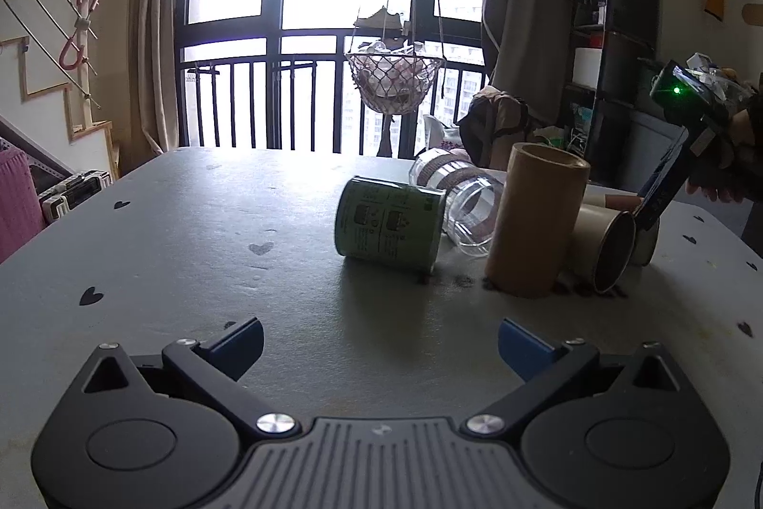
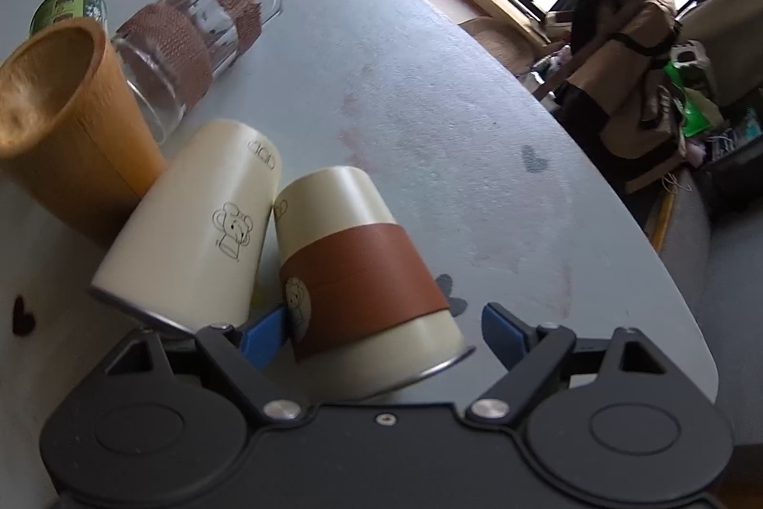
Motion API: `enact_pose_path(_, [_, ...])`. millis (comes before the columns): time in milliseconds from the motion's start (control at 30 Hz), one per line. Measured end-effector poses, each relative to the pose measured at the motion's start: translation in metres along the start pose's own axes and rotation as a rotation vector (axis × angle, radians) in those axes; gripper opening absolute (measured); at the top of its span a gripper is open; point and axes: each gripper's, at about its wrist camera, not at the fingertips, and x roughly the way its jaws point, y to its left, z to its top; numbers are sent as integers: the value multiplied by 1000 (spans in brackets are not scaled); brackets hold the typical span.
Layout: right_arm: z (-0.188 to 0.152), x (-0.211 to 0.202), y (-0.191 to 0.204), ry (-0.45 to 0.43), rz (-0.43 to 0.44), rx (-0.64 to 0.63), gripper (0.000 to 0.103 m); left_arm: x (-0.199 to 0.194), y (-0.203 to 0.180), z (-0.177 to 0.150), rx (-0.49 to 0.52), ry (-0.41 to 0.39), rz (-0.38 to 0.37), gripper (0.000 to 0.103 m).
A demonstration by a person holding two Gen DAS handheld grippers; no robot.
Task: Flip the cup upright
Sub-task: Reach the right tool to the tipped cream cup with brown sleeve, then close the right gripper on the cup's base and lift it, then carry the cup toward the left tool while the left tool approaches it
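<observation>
Nearest the right wrist camera, the right tool (image 2: 381,330) is seen spread open around the cream cup with the brown sleeve (image 2: 362,270), which lies on its side near the tabletop (image 2: 429,103) edge, metal rim toward the camera. One blue fingertip (image 2: 262,337) touches its wall; the other stands apart. Beside it, touching, a second cream cup (image 2: 190,223) lies tipped, against an upright tan cup (image 2: 67,127); a banded glass (image 2: 200,32) and green can (image 2: 67,8) lie beyond. The sleeved cup is judged light, stiff and smooth-walled, so the sleeve is the likeliest non-slip hold. The left tool (image 1: 381,342) is held open, well apart, gripping nothing.
</observation>
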Motion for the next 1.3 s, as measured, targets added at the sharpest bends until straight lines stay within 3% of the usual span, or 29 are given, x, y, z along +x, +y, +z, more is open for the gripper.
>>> enact_pose_path(267, [-23, -8, 10, -19, -22, -17, 80, -8, -16, -4, 11, 4, -43, 103])
enact_pose_path(700, [-121, -59, 72, 23, -50, -102, 79, -42, -49, -11, 45, -24, -148, 103])
enact_pose_path(1000, [-183, -109, 152, -42, 22, -298, 79, -40, -69, -14, 70, -2, -196, 103])
enact_pose_path(1300, [-206, -128, 211, -85, -16, -506, 80, -9, -107, -4, 148, 34, -262, 103])
